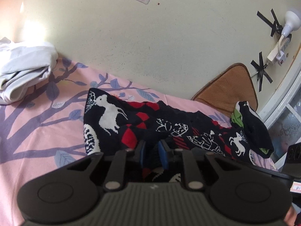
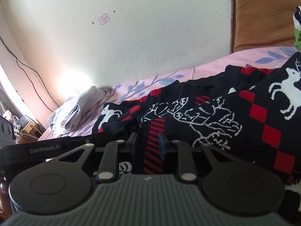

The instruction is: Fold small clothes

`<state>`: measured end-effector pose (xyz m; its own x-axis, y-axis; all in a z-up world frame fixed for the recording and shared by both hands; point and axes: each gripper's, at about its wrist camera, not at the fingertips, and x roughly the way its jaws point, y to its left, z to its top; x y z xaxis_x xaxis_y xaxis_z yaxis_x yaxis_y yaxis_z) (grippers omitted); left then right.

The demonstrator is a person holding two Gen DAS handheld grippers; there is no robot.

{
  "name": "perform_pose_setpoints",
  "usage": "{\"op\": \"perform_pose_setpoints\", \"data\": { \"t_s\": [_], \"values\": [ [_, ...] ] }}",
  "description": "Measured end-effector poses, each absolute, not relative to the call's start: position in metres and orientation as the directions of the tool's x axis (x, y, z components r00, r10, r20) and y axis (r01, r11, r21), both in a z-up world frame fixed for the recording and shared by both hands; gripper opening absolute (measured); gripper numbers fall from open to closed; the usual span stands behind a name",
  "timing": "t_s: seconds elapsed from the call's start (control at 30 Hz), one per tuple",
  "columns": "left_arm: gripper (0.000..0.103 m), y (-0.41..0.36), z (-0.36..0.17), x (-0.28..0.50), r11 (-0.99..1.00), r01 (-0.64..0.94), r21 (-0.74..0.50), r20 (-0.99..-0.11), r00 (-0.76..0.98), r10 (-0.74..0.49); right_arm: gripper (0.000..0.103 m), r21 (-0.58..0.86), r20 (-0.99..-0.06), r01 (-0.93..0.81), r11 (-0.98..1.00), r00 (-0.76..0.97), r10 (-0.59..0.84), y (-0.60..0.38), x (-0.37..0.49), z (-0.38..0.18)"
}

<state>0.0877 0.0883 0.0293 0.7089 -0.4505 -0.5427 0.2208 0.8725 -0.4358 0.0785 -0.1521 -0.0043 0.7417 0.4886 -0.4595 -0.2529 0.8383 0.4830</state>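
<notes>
A dark knitted sweater (image 1: 112,113) with white deer and red checks lies crumpled on the pink bedsheet (image 1: 37,131). My left gripper (image 1: 152,151) sits at the sweater's near edge, its blue pads close together with dark knit pinched between them. In the right wrist view the same sweater (image 2: 216,116) fills the middle and right. My right gripper (image 2: 148,145) stands open over it. A red-and-black striped band of the knit lies in the gap, and the pads do not press on it.
A folded white garment (image 1: 24,71) lies at the bed's far left, also seen as the white garment (image 2: 75,109). A black-and-green piece of clothing (image 1: 252,128) rests by a brown cushion (image 1: 229,88) against the wall. A taped power strip (image 1: 278,50) hangs on that wall.
</notes>
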Motion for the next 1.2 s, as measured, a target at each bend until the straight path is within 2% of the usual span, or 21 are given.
{"op": "perform_pose_setpoints", "data": {
  "t_s": [0.13, 0.27, 0.33, 0.37, 0.43, 0.47, 0.57, 0.73, 0.9, 1.03, 1.13, 1.2],
  "values": [
    [0.016, 0.103, 0.042, 0.082, 0.850, 0.201, -0.487, -0.496, 0.738, -0.458, 0.027, 0.490, -0.378, -0.300, 0.818, 0.772, 0.510, -0.150, 0.071, 0.012],
    [0.016, 0.092, 0.033, 0.085, 0.869, 0.205, -0.451, -0.534, 0.718, -0.446, 0.027, 0.467, -0.355, -0.362, 0.807, 0.759, 0.546, -0.132, 0.070, 0.023],
    [0.013, 0.087, 0.024, 0.087, 0.897, 0.191, -0.400, -0.586, 0.699, -0.410, 0.027, 0.447, -0.383, -0.370, 0.814, 0.743, 0.548, -0.122, 0.073, 0.020],
    [0.008, 0.085, 0.022, 0.088, 0.906, 0.187, -0.379, -0.600, 0.695, -0.395, 0.027, 0.431, -0.426, -0.362, 0.826, 0.726, 0.540, -0.117, 0.076, 0.016],
    [0.008, 0.088, 0.018, 0.084, 0.911, 0.200, -0.360, -0.598, 0.700, -0.389, 0.027, 0.397, -0.547, -0.338, 0.853, 0.659, 0.516, -0.108, 0.081, 0.001],
    [0.008, 0.090, 0.018, 0.083, 0.910, 0.205, -0.360, -0.595, 0.701, -0.393, 0.027, 0.389, -0.524, -0.349, 0.853, 0.678, 0.516, -0.109, 0.075, -0.003],
    [0.008, 0.092, 0.016, 0.082, 0.907, 0.221, -0.358, -0.580, 0.708, -0.402, 0.027, 0.356, -0.538, -0.372, 0.857, 0.669, 0.513, -0.110, 0.062, -0.004],
    [0.010, 0.098, 0.023, 0.077, 0.884, 0.255, -0.391, -0.526, 0.726, -0.442, 0.029, 0.495, -0.410, -0.341, 0.799, 0.720, 0.561, -0.145, 0.037, -0.013],
    [0.029, 0.104, 0.035, 0.069, 0.820, 0.318, -0.476, -0.422, 0.735, -0.530, 0.033, 0.644, -0.326, -0.280, 0.712, 0.741, 0.587, -0.173, 0.033, -0.021],
    [0.029, 0.097, 0.027, 0.076, 0.796, 0.325, -0.511, -0.438, 0.699, -0.566, 0.034, 0.736, -0.294, -0.238, 0.634, 0.731, 0.616, -0.183, 0.044, -0.028],
    [0.029, 0.092, 0.022, 0.079, 0.797, 0.325, -0.509, -0.456, 0.684, -0.570, 0.043, 0.803, -0.252, -0.208, 0.558, 0.730, 0.635, -0.193, 0.047, -0.035],
    [0.033, 0.089, 0.018, 0.080, 0.812, 0.320, -0.488, -0.484, 0.675, -0.557, 0.046, 0.843, -0.225, -0.187, 0.505, 0.730, 0.645, -0.200, 0.049, -0.040]
  ]
}}
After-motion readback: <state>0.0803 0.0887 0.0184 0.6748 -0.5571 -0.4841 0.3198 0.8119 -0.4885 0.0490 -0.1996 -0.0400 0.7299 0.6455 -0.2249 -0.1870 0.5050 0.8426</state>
